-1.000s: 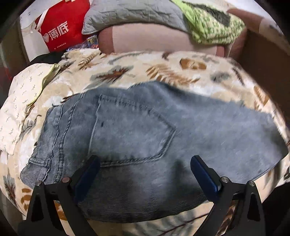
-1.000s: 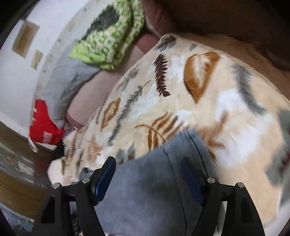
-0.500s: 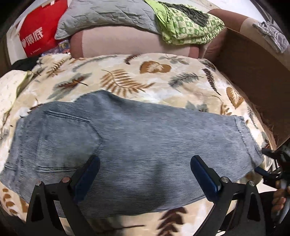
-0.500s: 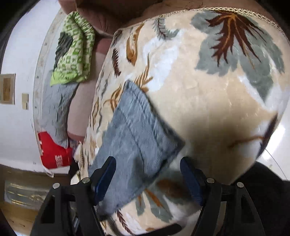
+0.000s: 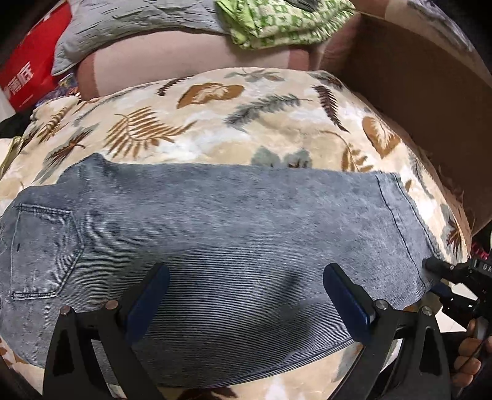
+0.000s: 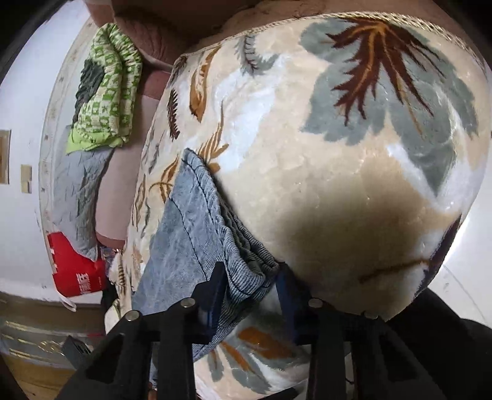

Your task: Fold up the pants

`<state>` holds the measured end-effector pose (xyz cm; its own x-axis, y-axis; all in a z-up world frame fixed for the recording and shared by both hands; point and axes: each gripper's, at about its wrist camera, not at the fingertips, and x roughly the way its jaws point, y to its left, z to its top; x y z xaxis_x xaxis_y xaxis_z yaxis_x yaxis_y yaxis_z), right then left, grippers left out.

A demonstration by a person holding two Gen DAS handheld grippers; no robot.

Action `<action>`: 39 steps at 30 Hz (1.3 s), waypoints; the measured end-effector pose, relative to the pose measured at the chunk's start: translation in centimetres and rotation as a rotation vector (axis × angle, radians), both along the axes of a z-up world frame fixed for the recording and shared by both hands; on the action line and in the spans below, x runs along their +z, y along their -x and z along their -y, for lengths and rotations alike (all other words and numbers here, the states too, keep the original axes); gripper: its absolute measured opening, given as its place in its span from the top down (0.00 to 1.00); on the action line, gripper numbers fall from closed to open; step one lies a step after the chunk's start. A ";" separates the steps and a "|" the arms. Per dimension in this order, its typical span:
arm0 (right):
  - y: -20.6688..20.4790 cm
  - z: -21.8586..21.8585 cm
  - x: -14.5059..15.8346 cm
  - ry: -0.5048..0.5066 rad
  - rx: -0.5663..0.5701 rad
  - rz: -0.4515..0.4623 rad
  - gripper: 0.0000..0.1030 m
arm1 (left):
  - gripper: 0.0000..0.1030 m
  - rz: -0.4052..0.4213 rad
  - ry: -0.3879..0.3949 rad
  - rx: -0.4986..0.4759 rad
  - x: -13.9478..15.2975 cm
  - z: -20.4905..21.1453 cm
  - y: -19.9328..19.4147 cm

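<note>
Grey-blue corduroy pants (image 5: pixel 246 230) lie flat across a leaf-print blanket (image 5: pixel 246 123), back pocket at the left, leg hem at the right. My left gripper (image 5: pixel 246 286) hovers open over the middle of the leg, with nothing between its fingers. My right gripper (image 6: pixel 250 286) is at the blanket's right edge, and its jaws are closing on the near corner of the leg hem (image 6: pixel 246 258). The cloth fills the gap and bunches between the pads. In the left wrist view this right gripper (image 5: pixel 436 277) shows at the hem, with a person's hand (image 5: pixel 467 363) behind it.
Behind the blanket is a pink cushion back (image 5: pixel 184 58) carrying a grey quilt (image 5: pixel 138 18) and a green patterned quilt (image 5: pixel 283 21). A red bag (image 5: pixel 27 77) stands far left. A brown board (image 5: pixel 415 92) rises along the right side. The blanket (image 6: pixel 338 154) drops off by the hem.
My left gripper has slid right along the pants, from the pocket to mid-leg. My right gripper dropped to the hem corner and narrowed its jaws around it.
</note>
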<state>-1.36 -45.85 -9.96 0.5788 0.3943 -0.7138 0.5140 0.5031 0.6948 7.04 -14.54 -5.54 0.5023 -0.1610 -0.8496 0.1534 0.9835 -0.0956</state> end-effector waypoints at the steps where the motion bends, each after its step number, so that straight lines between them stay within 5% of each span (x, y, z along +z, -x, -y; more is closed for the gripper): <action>1: 0.1 0.1 -0.1 -0.011 -0.007 0.004 0.64 | 0.03 -0.001 -0.004 -0.002 -0.2 0.2 0.0; 8: 0.1 0.0 -0.1 -0.002 -0.009 -0.005 0.64 | 0.03 -0.026 -0.020 -0.016 -1.5 1.0 -0.7; 13: -0.3 -0.6 0.6 0.063 0.024 -0.024 0.72 | 0.02 -0.026 -0.153 -0.059 -3.4 2.5 -0.7; 20: -0.3 -0.5 0.8 0.058 0.020 -0.038 0.72 | 0.02 -0.028 -0.112 -0.059 -2.3 2.0 -0.5; 23: -0.1 0.1 0.2 -0.002 -0.015 -0.036 0.71 | 0.02 0.007 -0.138 -0.052 -1.9 1.6 -0.2; 27: -0.6 -0.4 1.0 0.062 0.033 -0.030 0.71 | 0.00 -0.023 -0.192 -0.065 -3.8 1.9 -0.5; 33: -1.7 -3.4 6.2 0.256 0.114 0.055 0.82 | 0.00 -0.036 -0.196 -0.073 -3.6 1.9 -0.7; 39: -3.6 -12.9 13.8 0.436 0.293 0.239 0.82 | 0.03 -0.035 -0.090 -0.054 -2.5 -0.7 -0.1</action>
